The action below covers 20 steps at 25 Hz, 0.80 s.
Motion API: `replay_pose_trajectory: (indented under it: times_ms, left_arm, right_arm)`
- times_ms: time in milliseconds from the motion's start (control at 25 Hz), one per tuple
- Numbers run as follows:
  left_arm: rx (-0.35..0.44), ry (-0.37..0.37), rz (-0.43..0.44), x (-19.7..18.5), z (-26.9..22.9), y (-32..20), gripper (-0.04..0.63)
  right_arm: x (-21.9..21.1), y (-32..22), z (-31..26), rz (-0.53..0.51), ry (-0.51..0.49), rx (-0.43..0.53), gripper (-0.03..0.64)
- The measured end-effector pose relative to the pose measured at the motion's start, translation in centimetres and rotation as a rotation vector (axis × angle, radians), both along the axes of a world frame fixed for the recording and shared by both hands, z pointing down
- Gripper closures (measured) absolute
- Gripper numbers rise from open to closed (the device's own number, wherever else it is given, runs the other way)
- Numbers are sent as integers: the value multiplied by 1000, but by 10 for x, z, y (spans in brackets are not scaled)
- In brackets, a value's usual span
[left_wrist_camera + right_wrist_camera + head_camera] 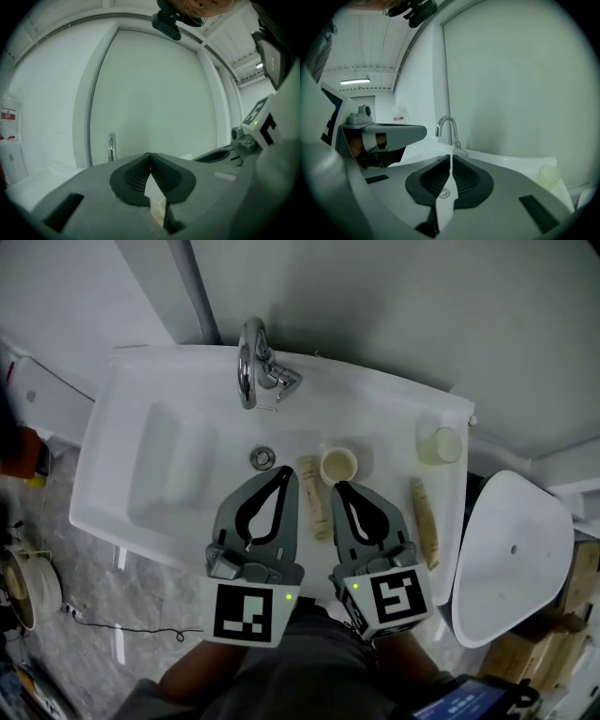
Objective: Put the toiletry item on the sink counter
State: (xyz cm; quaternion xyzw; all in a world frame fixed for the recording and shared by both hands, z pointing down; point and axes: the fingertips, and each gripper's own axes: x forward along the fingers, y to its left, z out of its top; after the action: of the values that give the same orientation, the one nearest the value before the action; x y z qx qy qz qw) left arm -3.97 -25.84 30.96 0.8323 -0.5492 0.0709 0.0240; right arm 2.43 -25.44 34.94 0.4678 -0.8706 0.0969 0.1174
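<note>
Both grippers hover side by side over the white sink, and neither is carrying anything. The left gripper has its jaws pressed together, tips touching, with nothing between them. The right gripper is closed too, with only a thin slit between its jaws. A beige tube lies between the two sets of tips, pointing away from the person, and it peeks through the gap low in the left gripper view. Just beside its far end stands a small cup. To the left sits the drain, with the chrome faucet behind it. On the flat right side of the sink lies a second tube, and a pale jar stands farther back. A toilet is on the right.
</note>
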Motion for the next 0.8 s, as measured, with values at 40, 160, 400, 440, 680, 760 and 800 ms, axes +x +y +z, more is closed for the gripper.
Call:
replay_pose_trajectory:
  times_ms: [40,160,400,440,680,760,800]
  left_arm:
    - [25,3,-1,2,-11,5,583]
    - [93,5,1,8,-41,21,583]
    - [175,32,0,16,-81,48,581]
    - [188,27,3,17,-86,52,583]
    - [214,5,7,22,-95,64,583]
    - [210,0,6,22,-95,64,583]
    - [207,-2,5,22,-94,64,581]
  right_arm:
    - [1,4,-14,0,-5,28,591]
    - [4,17,-52,-2,-11,119,592]
    - [7,40,-102,-10,-20,248,595]
    - [7,43,-107,-9,-21,261,597]
    - [5,52,-116,-10,-13,286,603]
    - [5,52,-117,-12,-17,286,603]
    - [5,53,-117,-12,-20,285,603]
